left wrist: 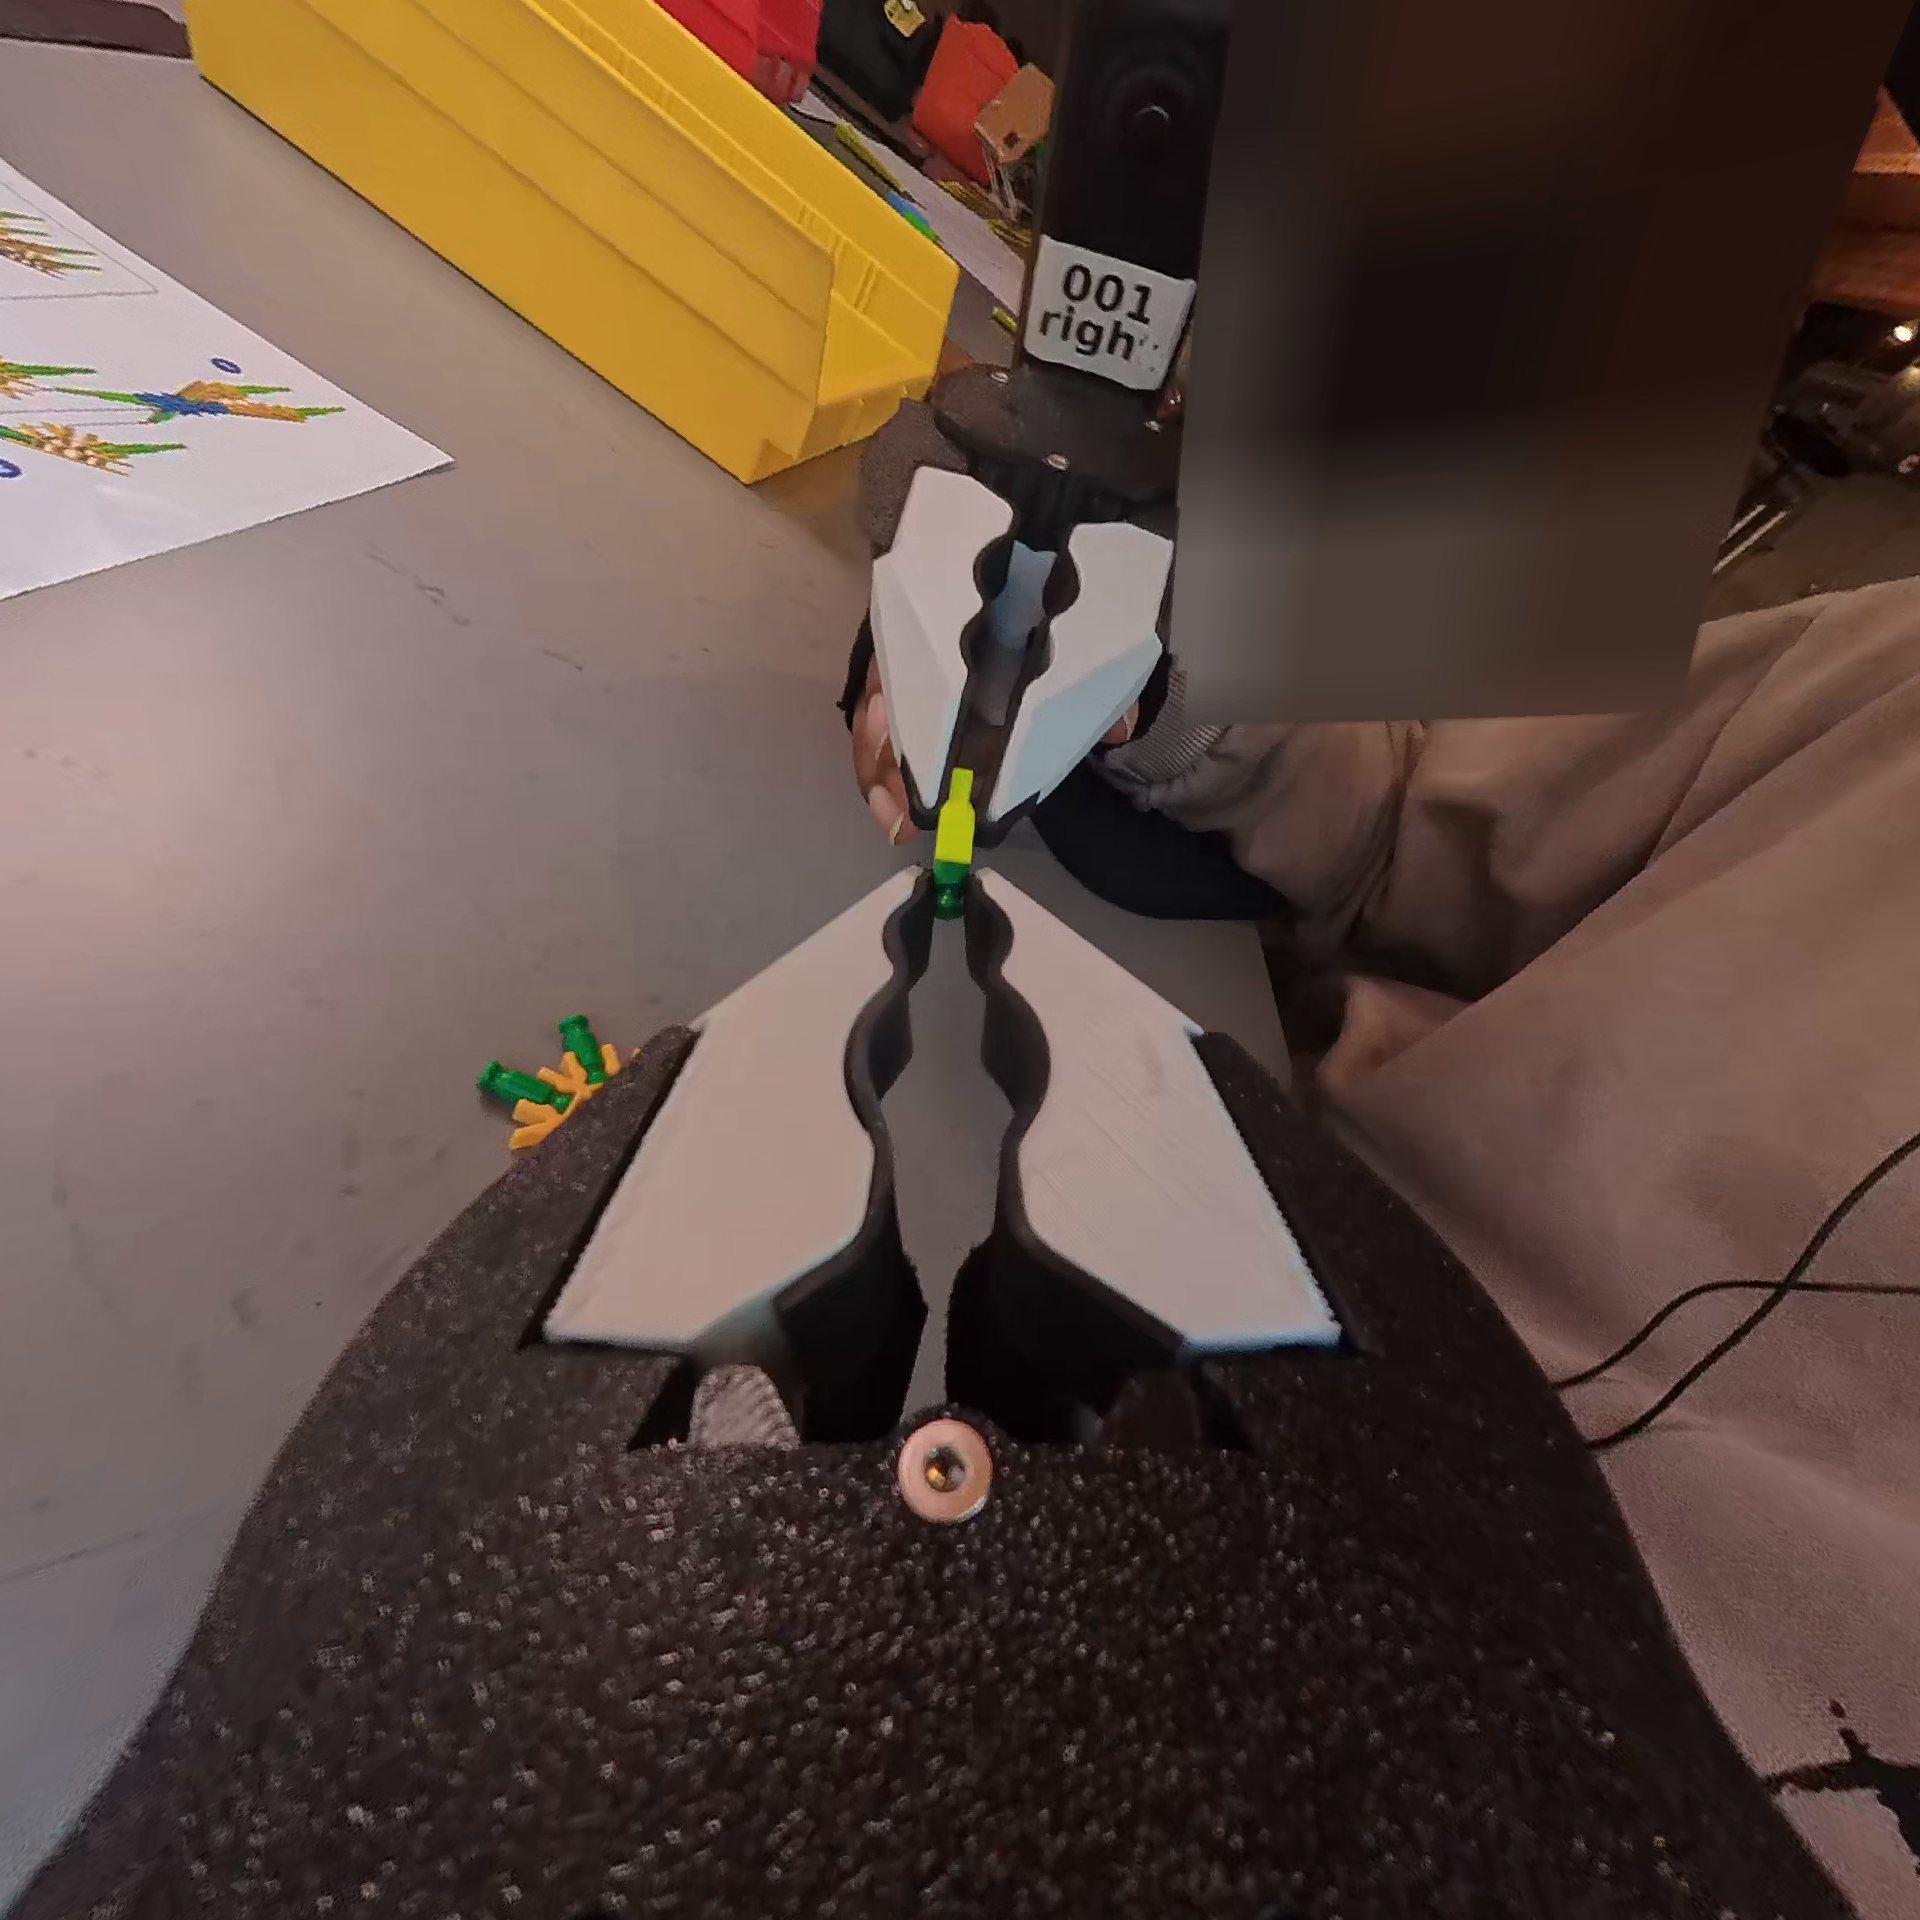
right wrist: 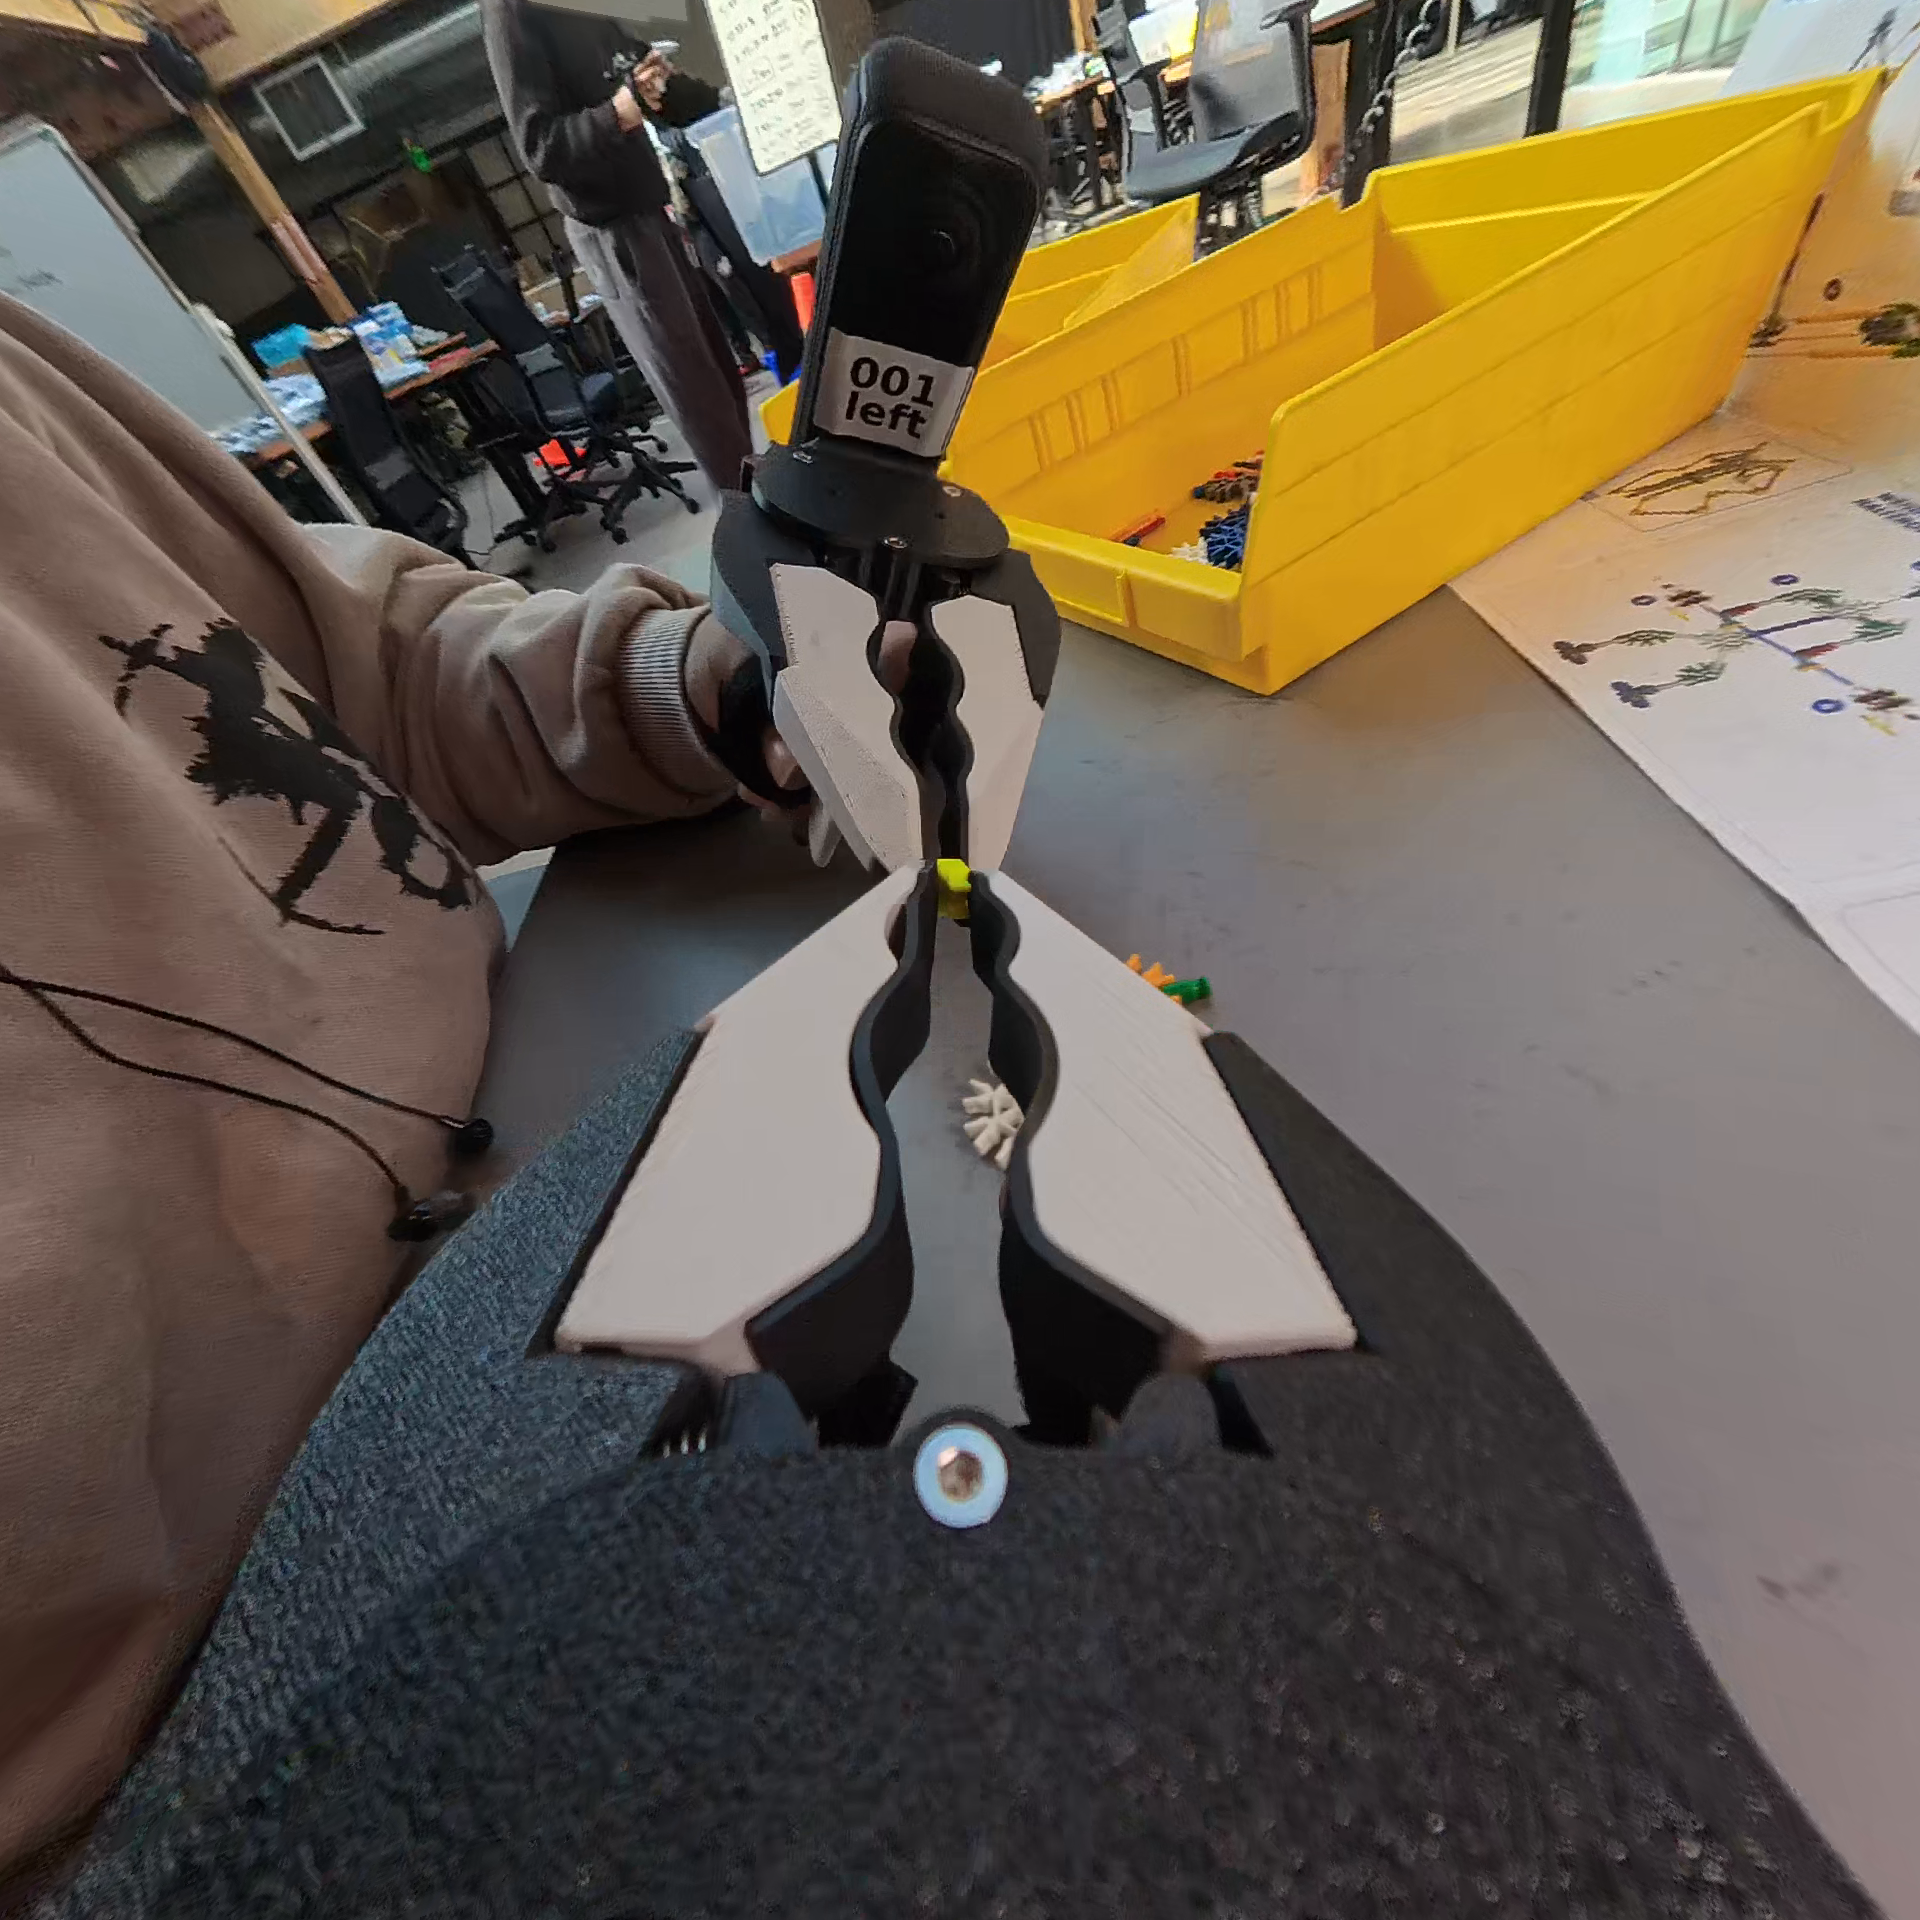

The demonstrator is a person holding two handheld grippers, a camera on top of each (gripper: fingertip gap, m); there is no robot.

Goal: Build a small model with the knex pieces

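My left gripper (left wrist: 948,879) is shut on a small dark green rod piece (left wrist: 947,898) at its fingertips, above the grey table (left wrist: 416,831). My right gripper (left wrist: 958,823) faces it tip to tip and is shut on a yellow-green rod piece (left wrist: 954,831). The two pieces meet end to end between the grippers. In the right wrist view the right gripper (right wrist: 951,885) pinches the yellow-green piece (right wrist: 953,891), and the left gripper (right wrist: 940,850) stands just beyond it; the dark green piece is hidden there.
A yellow bin (left wrist: 582,218) with small parts stands at the back, also in the right wrist view (right wrist: 1403,436). A printed instruction sheet (left wrist: 135,416) lies beside it. Loose green and orange pieces (left wrist: 545,1083) and a white snowflake connector (right wrist: 992,1122) lie on the table. A beige sleeve (right wrist: 499,686) is close by.
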